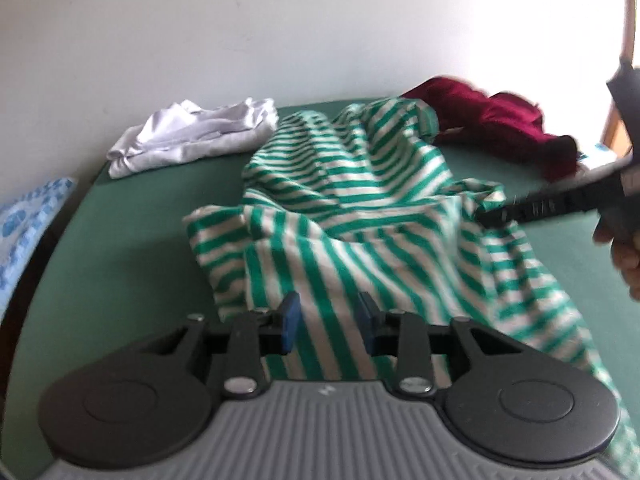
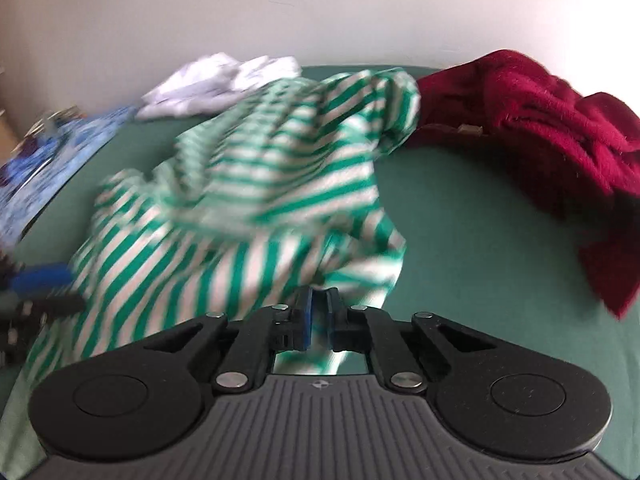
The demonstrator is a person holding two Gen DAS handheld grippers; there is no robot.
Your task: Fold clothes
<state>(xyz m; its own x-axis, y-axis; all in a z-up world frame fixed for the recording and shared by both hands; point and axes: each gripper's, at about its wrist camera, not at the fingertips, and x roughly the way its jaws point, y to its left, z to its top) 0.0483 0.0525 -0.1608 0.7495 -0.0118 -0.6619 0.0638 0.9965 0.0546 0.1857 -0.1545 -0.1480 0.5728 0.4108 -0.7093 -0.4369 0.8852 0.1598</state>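
Daylight floods in from the upper right of the left wrist view, bleaching the wall (image 1: 280, 20) to glare there. The right wrist view is dimmer and evenly lit, with soft shadows. Both frames bulge at the edges, with dark corners. Motion blur smears the striped shirt (image 2: 240, 184), worst at the centre left of the right wrist view; the red garment (image 2: 560, 140) stays fairly sharp.
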